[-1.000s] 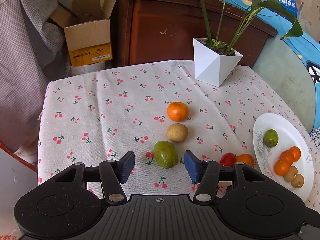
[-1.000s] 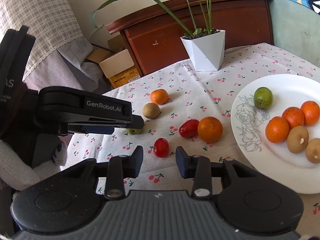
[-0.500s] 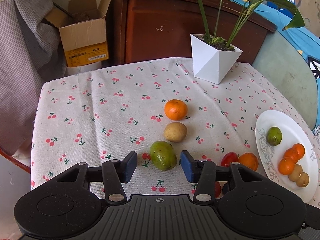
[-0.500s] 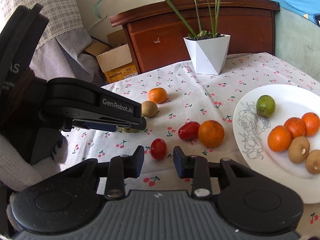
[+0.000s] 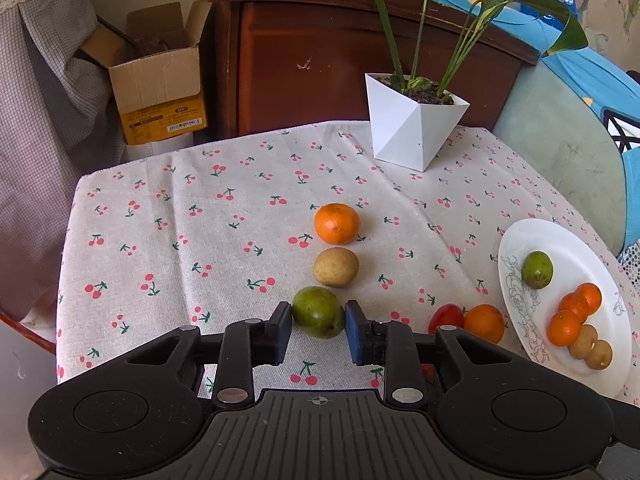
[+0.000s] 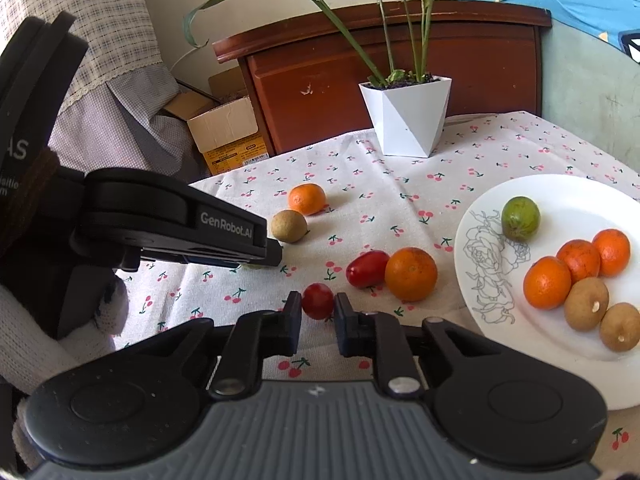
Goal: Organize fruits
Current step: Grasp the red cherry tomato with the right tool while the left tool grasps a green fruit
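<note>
On the cherry-print tablecloth, my left gripper point(image 5: 319, 322) is shut on a green fruit point(image 5: 316, 308), pads against both its sides. My right gripper point(image 6: 317, 312) is shut on a small round red tomato point(image 6: 317, 300). Both fruits still rest on the cloth. Beyond the green fruit lie a brown fruit point(image 5: 335, 267) and an orange point(image 5: 337, 223). An oblong red tomato point(image 6: 366, 268) and a bigger orange point(image 6: 411, 274) sit beside the white plate point(image 6: 560, 196). The plate holds a green fruit, three oranges and two brown fruits. The left gripper's body point(image 6: 224, 228) fills the left of the right wrist view.
A white angular plant pot point(image 5: 412, 136) stands at the table's far side, long leaves overhead. Behind the table are a wooden cabinet point(image 5: 320, 52) and an open cardboard box point(image 5: 160, 80). The table's left edge point(image 5: 64, 264) drops off beside grey checked fabric.
Both grippers' jaws have closed in, the left onto the green fruit, the right onto the small red tomato. Neither hand has shifted noticeably.
</note>
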`<state>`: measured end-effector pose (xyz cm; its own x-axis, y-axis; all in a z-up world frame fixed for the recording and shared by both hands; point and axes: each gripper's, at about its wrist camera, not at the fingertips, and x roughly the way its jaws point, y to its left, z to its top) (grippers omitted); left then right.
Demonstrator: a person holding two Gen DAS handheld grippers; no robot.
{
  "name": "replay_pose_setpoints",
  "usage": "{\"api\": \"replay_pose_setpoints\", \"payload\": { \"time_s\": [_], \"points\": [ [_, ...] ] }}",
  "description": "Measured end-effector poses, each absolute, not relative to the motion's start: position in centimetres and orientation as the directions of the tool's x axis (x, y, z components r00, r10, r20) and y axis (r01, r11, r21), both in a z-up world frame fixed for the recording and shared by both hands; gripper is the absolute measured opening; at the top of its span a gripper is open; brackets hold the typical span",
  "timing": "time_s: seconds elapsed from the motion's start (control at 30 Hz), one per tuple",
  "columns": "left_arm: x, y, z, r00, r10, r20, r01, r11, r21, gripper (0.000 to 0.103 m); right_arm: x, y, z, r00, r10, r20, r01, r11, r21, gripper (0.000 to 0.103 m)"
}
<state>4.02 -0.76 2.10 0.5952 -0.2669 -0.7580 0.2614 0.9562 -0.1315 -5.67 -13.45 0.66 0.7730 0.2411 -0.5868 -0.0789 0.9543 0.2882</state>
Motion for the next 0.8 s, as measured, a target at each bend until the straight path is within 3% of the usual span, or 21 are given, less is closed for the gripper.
{"api": "replay_pose_setpoints", "payload": {
  "time_s": [0.8],
  "points": [
    [2.7,-2.5,5.0,0.655,-0.309,-0.690,0.303,0.943,-0.135,0.025,-6.7,-17.5,2.8,0.834,0.161,-0.527,0.029,0.942,0.334,0.017]
  ]
}}
